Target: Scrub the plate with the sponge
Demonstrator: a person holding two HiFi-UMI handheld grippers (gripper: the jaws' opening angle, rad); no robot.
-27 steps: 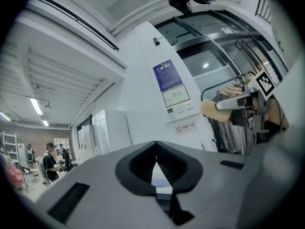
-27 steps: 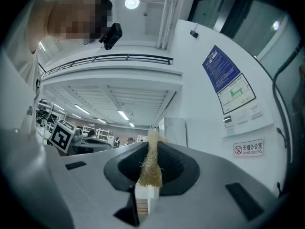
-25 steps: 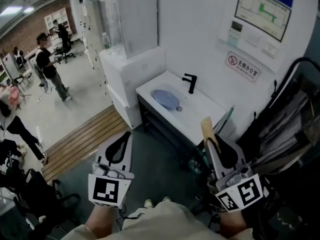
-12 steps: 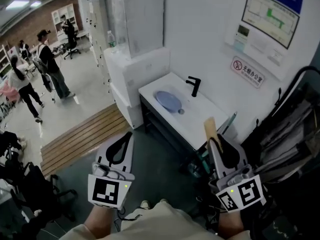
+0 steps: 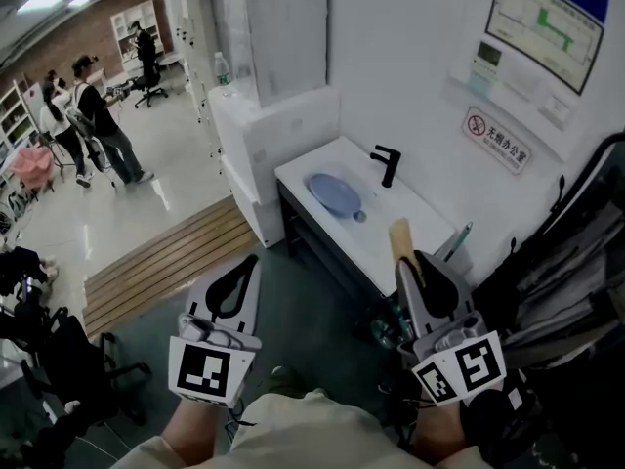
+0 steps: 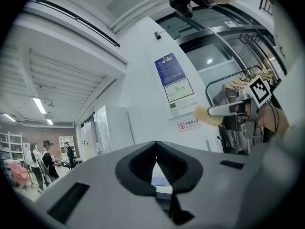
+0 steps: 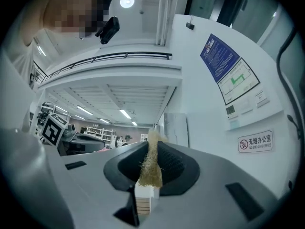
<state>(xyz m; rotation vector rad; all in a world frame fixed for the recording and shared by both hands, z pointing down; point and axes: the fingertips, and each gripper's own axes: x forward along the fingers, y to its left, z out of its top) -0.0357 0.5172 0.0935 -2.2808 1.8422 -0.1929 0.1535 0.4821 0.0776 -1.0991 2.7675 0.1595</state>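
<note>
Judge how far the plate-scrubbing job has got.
Done: the right tool is shut on the sponge. In hand: both tools are held well short of the plate; the left tool is shut and empty. Left: reaching the plate and all the scrubbing.

On the white wall (image 5: 391, 57) I read one small sign (image 7: 256, 140): a red no-smoking circle, Chinese characters, and "NO SMOKING" in small print beneath. The blue-headed poster (image 7: 231, 75) above it has print too small for me to read.
</note>
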